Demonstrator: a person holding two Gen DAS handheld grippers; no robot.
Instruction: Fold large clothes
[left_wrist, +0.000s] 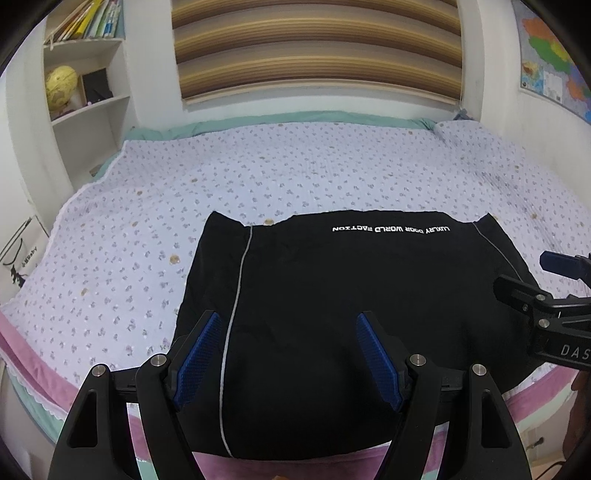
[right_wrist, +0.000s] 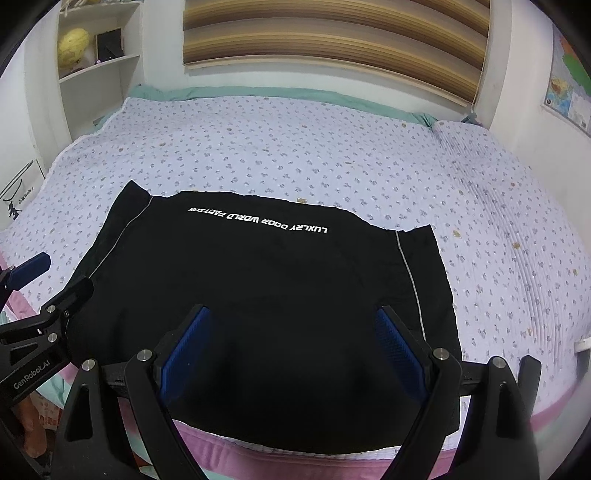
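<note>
A black garment with white lettering and thin grey seams lies flat near the bed's front edge, also seen in the right wrist view. My left gripper hovers open above its near left part, blue pads wide apart with nothing between them. My right gripper hovers open above its near right part, its pads likewise apart and empty. Each gripper shows at the edge of the other's view: the right one and the left one.
The bed carries a pale lilac flowered quilt with a pink trimmed edge at the front. A white shelf unit with books and a yellow globe stands at the back left. A striped blind and a wall map hang behind.
</note>
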